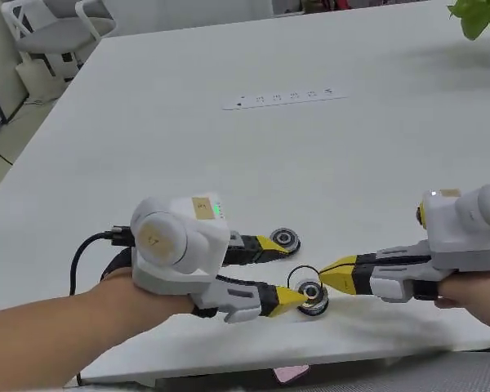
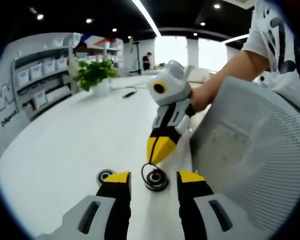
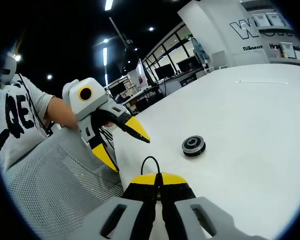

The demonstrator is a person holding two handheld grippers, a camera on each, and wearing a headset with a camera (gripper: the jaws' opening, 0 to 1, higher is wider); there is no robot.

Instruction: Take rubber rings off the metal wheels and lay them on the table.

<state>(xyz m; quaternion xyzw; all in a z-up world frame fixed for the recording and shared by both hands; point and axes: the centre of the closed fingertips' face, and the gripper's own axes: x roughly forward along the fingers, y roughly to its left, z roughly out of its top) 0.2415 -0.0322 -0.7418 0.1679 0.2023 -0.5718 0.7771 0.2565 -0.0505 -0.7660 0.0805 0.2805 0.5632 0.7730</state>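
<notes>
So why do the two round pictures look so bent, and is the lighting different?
Left gripper view: fisheye lens bows the table edge, and the ceiling strip lights glare. Right gripper view: same bowing, darker overhead. Head view: straight lines, soft even light, faint shadows.

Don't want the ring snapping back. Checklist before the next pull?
1. Right gripper jaws shut on the rubber ring: ok.
2. Ring fully free of the near wheel: cannot tell.
3. Left gripper clamping that wheel: not ok, its jaws stand open on either side.
4. Bare table to lay the ring on: ok.
5. The second wheel apart from the pinched ring: ok.
</notes>
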